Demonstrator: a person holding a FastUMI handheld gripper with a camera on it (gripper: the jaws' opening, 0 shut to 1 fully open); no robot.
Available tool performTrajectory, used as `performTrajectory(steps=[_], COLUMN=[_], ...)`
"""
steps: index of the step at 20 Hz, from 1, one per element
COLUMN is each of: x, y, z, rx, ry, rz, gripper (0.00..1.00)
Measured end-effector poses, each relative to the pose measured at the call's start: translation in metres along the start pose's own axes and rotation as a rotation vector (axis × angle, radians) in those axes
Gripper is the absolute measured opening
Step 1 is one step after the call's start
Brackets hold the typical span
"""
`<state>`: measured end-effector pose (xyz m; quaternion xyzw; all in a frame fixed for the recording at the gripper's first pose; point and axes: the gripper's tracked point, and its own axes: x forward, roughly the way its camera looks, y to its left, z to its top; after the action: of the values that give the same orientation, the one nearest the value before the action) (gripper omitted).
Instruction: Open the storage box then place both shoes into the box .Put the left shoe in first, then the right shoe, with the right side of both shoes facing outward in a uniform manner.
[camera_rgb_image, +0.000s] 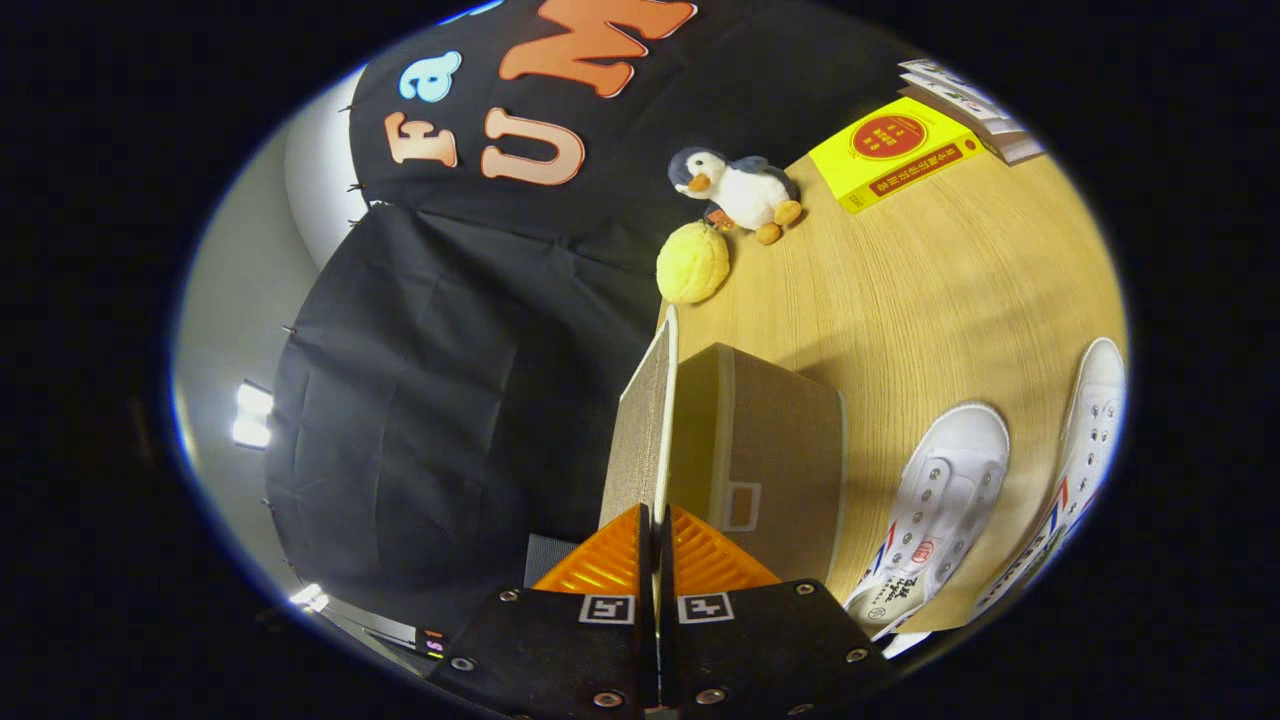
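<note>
Wooden surface (930, 300) spread beyond and right of the fingers, carrying a tan box (770, 450) just ahead of them, its lid (645, 420) raised on edge. Right of the box, two white shoes (940, 510) (1075, 470) side by side; farther beyond, a yellow book (890, 150), a plush penguin (740, 190) and a yellow ball (692, 262). Gripper (655, 520) fingers pinched narrow on the lid's thin edge.
</note>
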<state>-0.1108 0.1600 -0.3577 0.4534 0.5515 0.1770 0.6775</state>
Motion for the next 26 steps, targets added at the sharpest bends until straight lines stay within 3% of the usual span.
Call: performTrajectory(steps=[5, 10, 14, 19, 26], x=[-0.024, -0.014, 0.013, 0.056, 0.121], y=[0.030, 0.094, 0.140, 0.175, 0.206], z=[0.030, 0.030, 0.022, 0.002, -0.034], rx=[-0.033, -0.131, -0.205, -0.167, -0.166], ry=[-0.081, -0.080, -0.056, -0.036, 0.052], rz=[0.030, 0.097, 0.137, 0.169, 0.146], gripper=[0.01, 0.02, 0.05, 0.05, 0.06])
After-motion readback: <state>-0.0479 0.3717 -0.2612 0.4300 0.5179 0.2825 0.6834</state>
